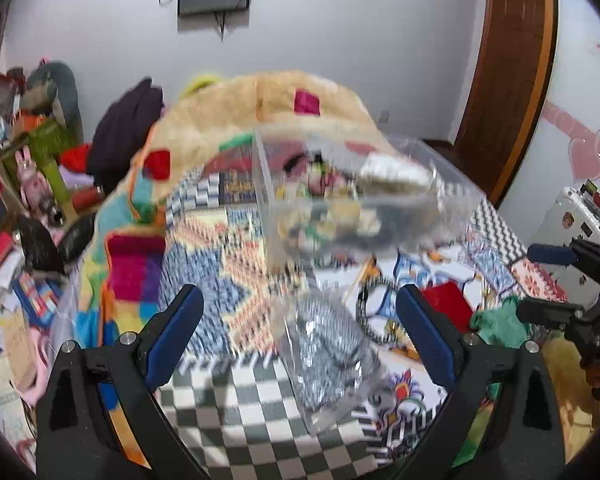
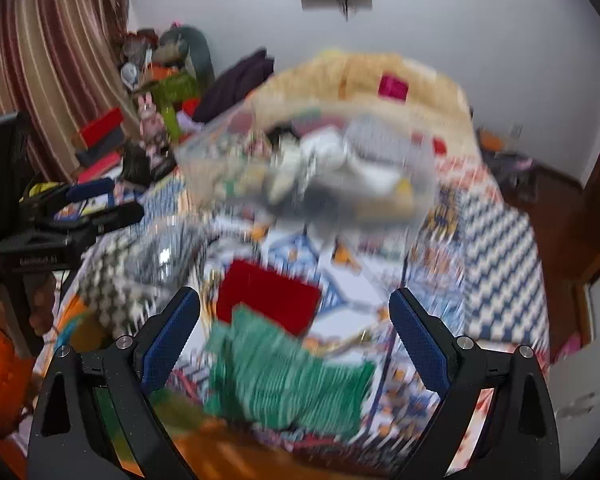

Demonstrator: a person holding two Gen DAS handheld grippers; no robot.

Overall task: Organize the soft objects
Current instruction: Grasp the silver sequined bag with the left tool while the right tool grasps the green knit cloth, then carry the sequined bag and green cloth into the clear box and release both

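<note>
Blue-padded fingers (image 1: 180, 336) of the left gripper (image 1: 300, 332) are standing spread wide and gripping nothing; a clear plastic bag holding a grey patterned cloth (image 1: 332, 356) is lying on the patchwork bedspread (image 1: 220, 264) between and just beyond them. Farther off, a clear plastic bin (image 1: 352, 196) filled with mixed soft items is sitting on the bed, blurred, in front of a fuzzy cream blanket (image 1: 236, 108). To the right, a red cloth square (image 1: 450, 306) and a crumpled green cloth (image 1: 500, 320) are lying near each other, and at the right edge the right gripper (image 1: 556, 280) is showing. In the right wrist view, the right gripper (image 2: 296, 336) is likewise spread wide and empty, with the green knitted cloth (image 2: 288, 376) lying between its fingers and overlapping the near edge of the red cloth (image 2: 268, 292). The bin (image 2: 308, 168) is sitting farther back, heavily blurred.
</note>
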